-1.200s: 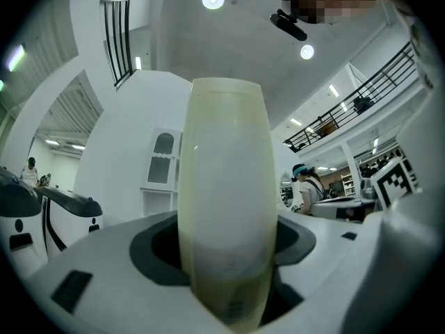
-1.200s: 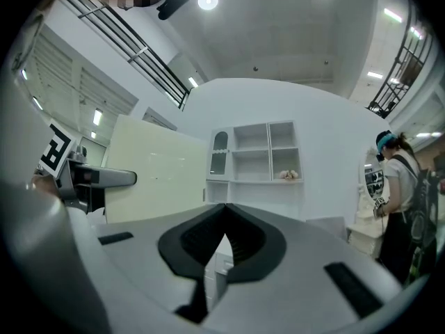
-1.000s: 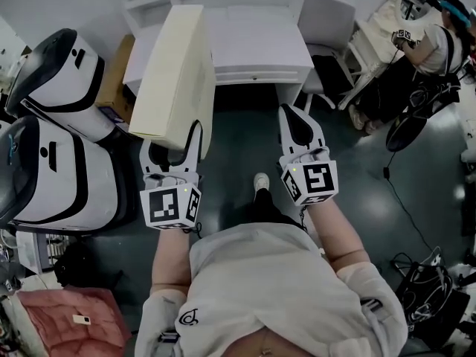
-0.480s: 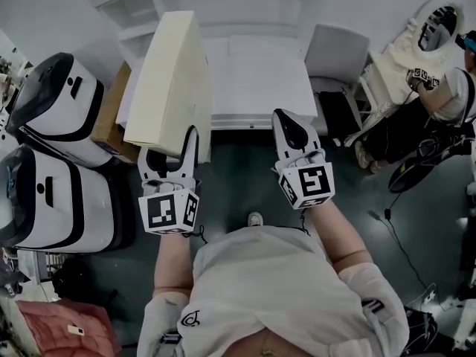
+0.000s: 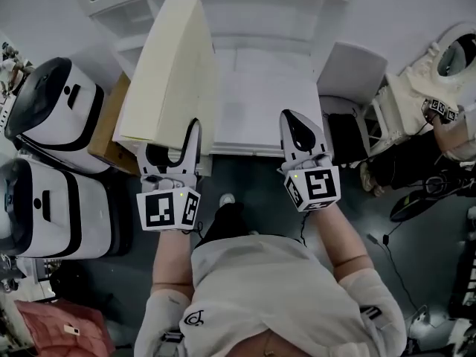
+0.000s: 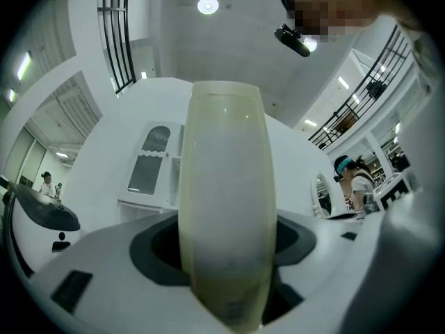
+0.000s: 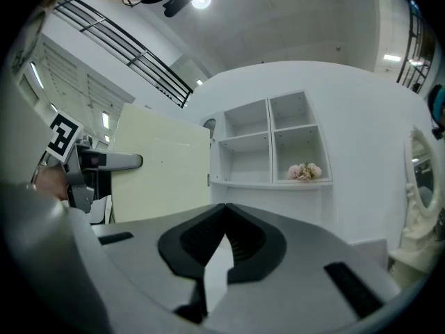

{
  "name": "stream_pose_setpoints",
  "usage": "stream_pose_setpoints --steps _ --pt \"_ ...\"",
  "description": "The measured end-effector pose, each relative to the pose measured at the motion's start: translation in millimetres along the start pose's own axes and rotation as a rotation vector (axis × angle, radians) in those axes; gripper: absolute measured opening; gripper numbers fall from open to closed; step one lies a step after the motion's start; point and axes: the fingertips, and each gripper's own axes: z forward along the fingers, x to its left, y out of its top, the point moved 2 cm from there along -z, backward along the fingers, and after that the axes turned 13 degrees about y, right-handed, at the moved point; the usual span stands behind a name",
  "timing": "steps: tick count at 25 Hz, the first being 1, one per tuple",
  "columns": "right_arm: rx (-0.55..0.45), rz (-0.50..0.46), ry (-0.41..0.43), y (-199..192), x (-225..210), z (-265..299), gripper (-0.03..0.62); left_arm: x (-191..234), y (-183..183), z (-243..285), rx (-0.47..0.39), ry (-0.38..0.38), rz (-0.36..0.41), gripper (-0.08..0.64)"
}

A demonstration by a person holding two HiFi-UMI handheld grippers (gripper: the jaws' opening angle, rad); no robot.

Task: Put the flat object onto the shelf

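The flat object (image 5: 167, 73) is a large cream board, held upright on its edge by my left gripper (image 5: 172, 136), whose jaws are shut on its lower end. In the left gripper view the board's edge (image 6: 226, 200) fills the gap between the jaws. The board leans over the left part of a white desk (image 5: 260, 88). Behind the desk stands the white shelf (image 7: 271, 145) with several open compartments. My right gripper (image 5: 297, 125) hovers at the desk's front edge, shut and holding nothing. The right gripper view shows the board (image 7: 163, 165) to the left of the shelf.
Two white and black machines (image 5: 52, 103) stand on the left, with a cardboard box (image 5: 111, 125) beside the desk. A white chair (image 5: 353, 65) is right of the desk. Pink flowers (image 7: 304, 171) lie in a shelf compartment. Another person (image 5: 454, 125) is at the far right.
I have stepped toward the desk. Both grippers now reach its front edge, and the board extends farther over the desk toward the shelf. Neither grip has changed.
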Motion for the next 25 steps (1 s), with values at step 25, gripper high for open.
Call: stream_pose_setpoints --steps 25 --pt "-0.025 -0.116 -0.087 16.9 -92.1 200.5 0.006 38.8 54.7 285.1 -0.192 -0.149 -0.157 0.308"
